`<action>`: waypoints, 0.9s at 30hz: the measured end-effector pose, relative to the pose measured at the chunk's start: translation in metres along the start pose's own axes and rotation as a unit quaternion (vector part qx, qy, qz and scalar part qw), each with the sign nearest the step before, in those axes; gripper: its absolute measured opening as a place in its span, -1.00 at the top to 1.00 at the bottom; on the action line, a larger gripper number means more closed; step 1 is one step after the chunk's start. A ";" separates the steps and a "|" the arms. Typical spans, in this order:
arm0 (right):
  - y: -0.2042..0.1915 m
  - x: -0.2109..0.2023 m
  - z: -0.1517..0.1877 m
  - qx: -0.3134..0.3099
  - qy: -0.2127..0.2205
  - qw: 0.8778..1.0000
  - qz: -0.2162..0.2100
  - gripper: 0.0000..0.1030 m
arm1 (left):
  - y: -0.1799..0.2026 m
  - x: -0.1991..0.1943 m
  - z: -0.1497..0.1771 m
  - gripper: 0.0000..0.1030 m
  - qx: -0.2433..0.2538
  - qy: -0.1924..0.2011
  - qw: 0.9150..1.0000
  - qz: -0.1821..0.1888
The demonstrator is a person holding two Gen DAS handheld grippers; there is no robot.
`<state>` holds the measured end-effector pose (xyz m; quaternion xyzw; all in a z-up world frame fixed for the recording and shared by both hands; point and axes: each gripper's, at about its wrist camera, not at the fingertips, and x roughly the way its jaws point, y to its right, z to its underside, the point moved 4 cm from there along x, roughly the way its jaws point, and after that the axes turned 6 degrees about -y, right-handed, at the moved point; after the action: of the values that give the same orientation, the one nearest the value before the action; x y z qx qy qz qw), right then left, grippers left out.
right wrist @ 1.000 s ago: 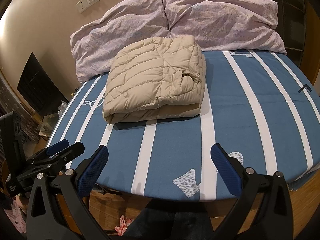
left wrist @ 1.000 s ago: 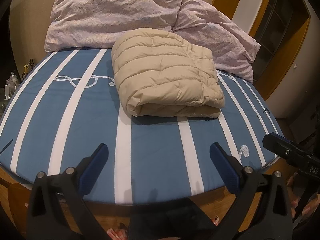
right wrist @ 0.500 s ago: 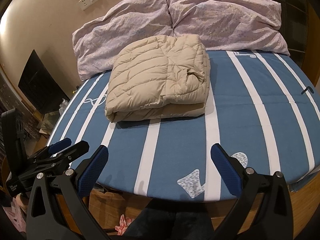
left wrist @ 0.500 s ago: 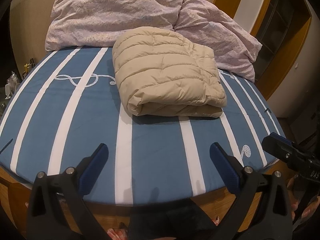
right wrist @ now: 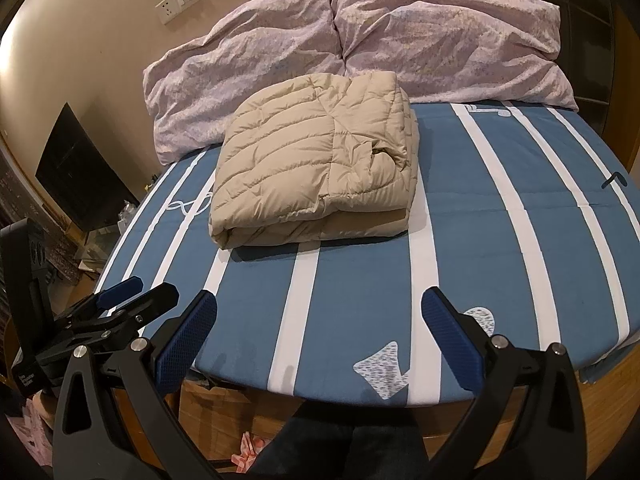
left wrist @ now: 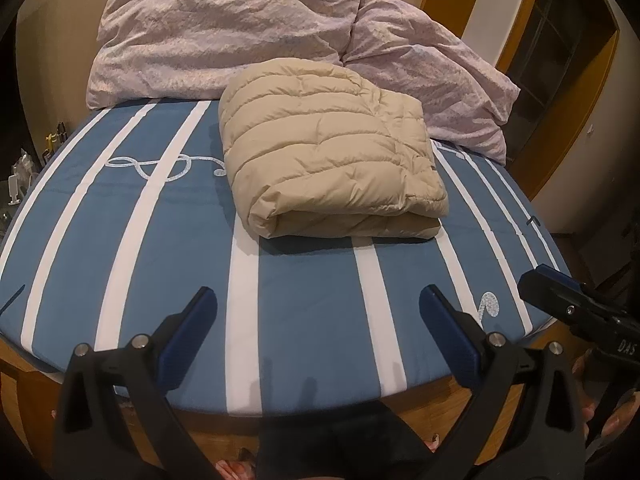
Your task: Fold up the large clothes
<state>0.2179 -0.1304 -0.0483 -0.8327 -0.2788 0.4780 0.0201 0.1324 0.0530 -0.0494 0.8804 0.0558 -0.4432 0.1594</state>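
A home bedroom: a bed [right wrist: 472, 208] with blue-and-white striped sheet, two lilac pillows [right wrist: 360, 40] at its head, wall sockets [right wrist: 179, 0] above them

Against the earlier pictures, both views are carried slightly nearer the bed's foot edge, so the folded beige jacket [left wrist: 332, 152] [right wrist: 316, 172] is seen a little lower and larger, while the left gripper [right wrist: 138, 294] is shown marginally higher.

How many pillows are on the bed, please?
2. Both lie at the head of the bed, side by side: the left pillow behind the folded beige jacket, the right pillow beside it.
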 end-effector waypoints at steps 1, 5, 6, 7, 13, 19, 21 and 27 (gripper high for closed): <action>0.000 0.000 0.000 0.000 0.000 1.000 0.000 -0.97 | 0.001 0.000 0.000 -0.95 0.001 0.000 1.000 -0.001; 0.000 0.000 0.000 0.000 0.000 1.000 0.000 -0.97 | 0.002 0.002 -0.001 -0.95 0.003 -0.002 1.000 -0.002; 0.000 0.001 0.000 0.000 -0.001 1.000 0.000 -0.97 | 0.003 0.002 -0.001 -0.95 0.004 -0.002 1.000 -0.003; 0.000 0.001 0.000 0.001 -0.001 1.000 0.000 -0.97 | 0.003 0.003 -0.001 -0.95 0.004 -0.003 1.000 -0.003; 0.000 0.005 0.001 0.002 -0.004 1.000 -0.003 -0.97 | 0.004 0.006 -0.002 -0.95 0.005 -0.006 1.000 -0.003; 0.001 0.005 0.001 0.002 -0.005 1.000 -0.003 -0.97 | 0.004 0.007 -0.002 -0.95 0.005 -0.007 1.000 -0.003; 0.002 0.006 0.002 0.004 -0.005 1.000 -0.003 -0.97 | 0.004 0.007 -0.002 -0.95 0.005 -0.007 1.000 -0.003; 0.004 0.008 0.002 0.005 -0.006 1.000 -0.004 -0.97 | 0.004 0.009 -0.003 -0.95 0.002 -0.009 1.000 -0.005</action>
<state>0.2209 -0.1304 -0.0571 -0.8285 -0.2799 0.4844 0.0242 0.1408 0.0503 -0.0538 0.8763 0.0582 -0.4522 0.1556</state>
